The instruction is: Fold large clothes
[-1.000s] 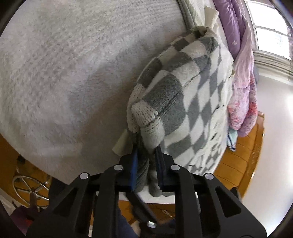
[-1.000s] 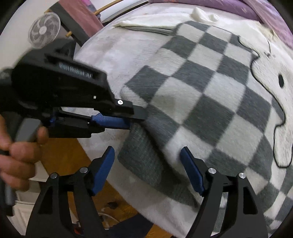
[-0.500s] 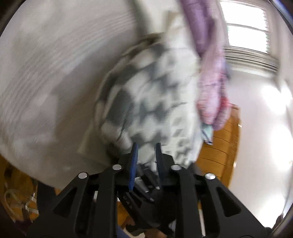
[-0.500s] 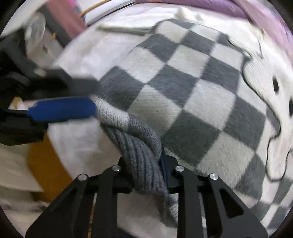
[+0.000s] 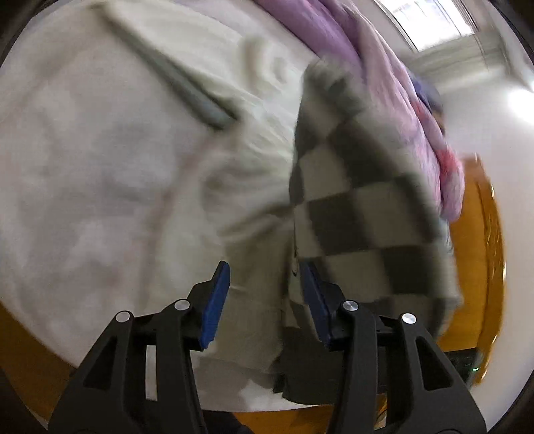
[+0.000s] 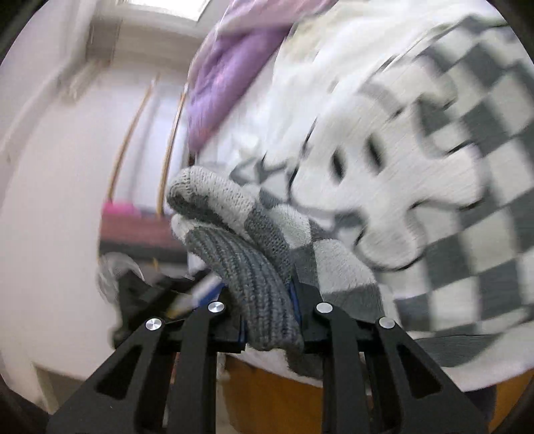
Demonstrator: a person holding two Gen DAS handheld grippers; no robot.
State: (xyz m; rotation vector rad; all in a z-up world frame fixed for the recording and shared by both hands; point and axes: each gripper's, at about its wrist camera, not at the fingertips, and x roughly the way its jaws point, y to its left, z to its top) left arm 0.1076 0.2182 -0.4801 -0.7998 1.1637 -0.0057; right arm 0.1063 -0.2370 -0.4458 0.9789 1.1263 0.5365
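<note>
A grey-and-white checkered knit sweater (image 5: 367,217) with a cartoon face (image 6: 383,187) lies on the white fleece bed cover (image 5: 100,167). My right gripper (image 6: 267,293) is shut on the sweater's grey ribbed hem (image 6: 253,277), which bulges up between the fingers and is lifted off the bed. My left gripper (image 5: 263,267) hovers above the sweater's left edge with its jaws opening. The blue pads (image 5: 215,300) stand apart and press on nothing; only cloth lying below shows in the gap. The left gripper (image 6: 160,293) also appears blurred at the lower left of the right wrist view.
A purple quilt (image 5: 383,83) is heaped along the far side of the bed, also seen as the quilt (image 6: 220,80). A grey-green folded strip (image 5: 187,90) lies on the cover. The orange wooden bed frame (image 5: 480,267) borders the mattress, with white walls and a window (image 5: 430,20) beyond.
The left gripper let go of the sweater's corner, opened and rose. The right gripper went from wide open to shut on the ribbed hem, then rolled and swung it away.
</note>
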